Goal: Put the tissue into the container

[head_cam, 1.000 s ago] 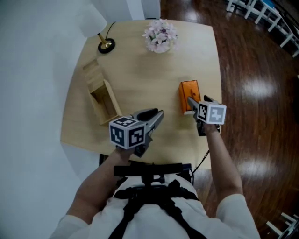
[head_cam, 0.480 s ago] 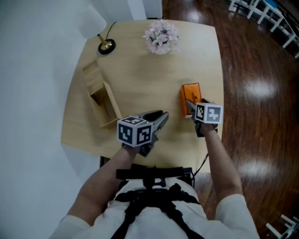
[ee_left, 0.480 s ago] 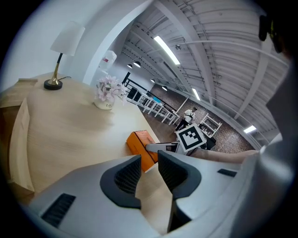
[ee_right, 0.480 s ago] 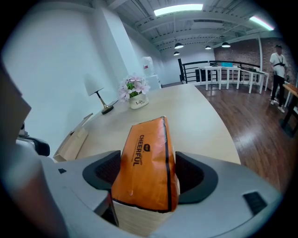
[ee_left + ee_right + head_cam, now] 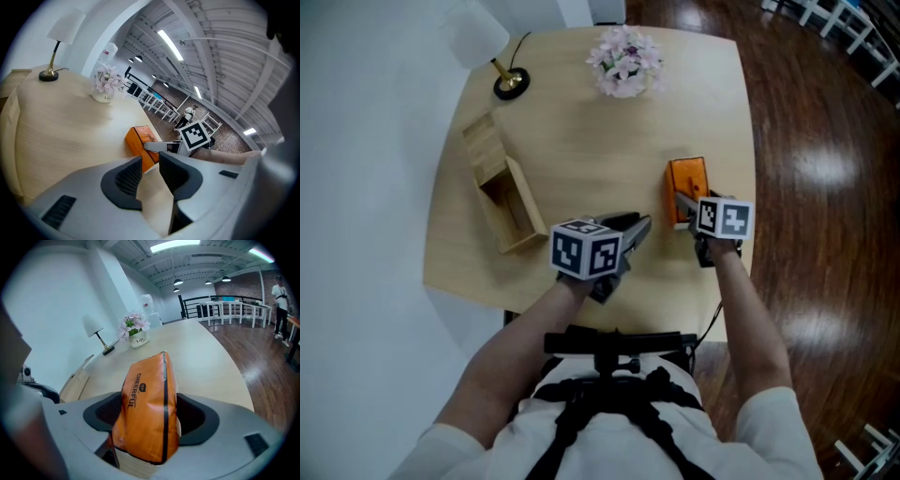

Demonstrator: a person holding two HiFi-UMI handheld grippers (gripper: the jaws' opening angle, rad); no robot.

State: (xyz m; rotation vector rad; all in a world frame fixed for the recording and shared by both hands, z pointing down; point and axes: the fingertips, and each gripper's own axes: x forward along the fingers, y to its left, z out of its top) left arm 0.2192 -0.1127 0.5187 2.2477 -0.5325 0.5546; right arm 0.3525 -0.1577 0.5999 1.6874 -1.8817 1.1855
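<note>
The right gripper (image 5: 149, 414) has its jaws set on either side of the orange tissue pack (image 5: 686, 180), and the pack's sides bulge against both pads (image 5: 108, 409), so it looks clamped rather than merely straddled. The pack stands narrow edge up between the jaws, its far end pointing away across the counter (image 5: 581, 141). From the head view it sits near the counter's right edge, towards the near side. Whether its underside rests on the wood or is raised a little off it is hard to say from these angles. The left gripper (image 5: 150, 169) hovers over the near middle of the counter, just left of the pack and apart from it, aimed towards it. Its jaws are drawn nearly together, leaving only a narrow slit through which bare wood shows, and it holds nothing. The wooden container (image 5: 531, 221) lies open near the counter's left edge, well apart from both grippers, its hollow facing up. At the far side stand a lamp (image 5: 510, 83) at the left corner and a small pot of pale flowers (image 5: 624, 62) near the middle.
</note>
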